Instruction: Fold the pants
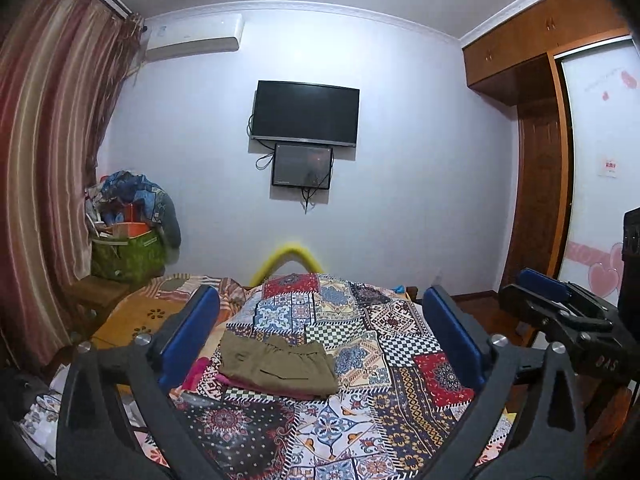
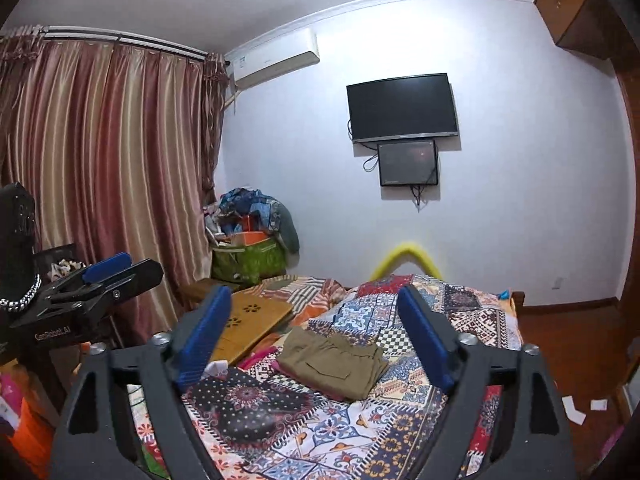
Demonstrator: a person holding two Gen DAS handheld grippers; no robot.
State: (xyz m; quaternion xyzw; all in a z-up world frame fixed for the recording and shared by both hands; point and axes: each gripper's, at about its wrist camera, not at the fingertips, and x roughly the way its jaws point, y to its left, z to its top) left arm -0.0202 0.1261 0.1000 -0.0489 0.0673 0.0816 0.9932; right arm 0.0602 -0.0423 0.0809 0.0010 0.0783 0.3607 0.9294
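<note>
My left fingers [image 1: 320, 322] were spread wide with nothing between their blue pads, held above the near part of the bed [image 1: 404, 344]; my right fingers [image 2: 316, 320] were spread just as wide and equally bare. Each gripper showed at the edge of the other's view, raised clear of the cloth. Between and beyond both pairs of fingers lay the pants [image 1: 276, 364], olive-brown and folded into a compact rectangle, resting flat on the patchwork bedspread [image 1: 360, 412] toward the middle of the bed, a little nearer its left edge. A strip of pink fabric [image 1: 240, 384] peeked out from under the pants along their near-left side. Further left, at the bed's left edge, sat a tilted wooden lap tray [image 2: 252, 320] with flower cutouts. Past the far-left corner of the bed a green bag [image 1: 128, 256] heaped with clothes stood beside the striped curtain [image 1: 48, 160]. On the far wall hung a dark television [image 1: 306, 114], a smaller screen [image 1: 302, 166] below it, and an air conditioner [image 1: 194, 36] near the ceiling.
</note>
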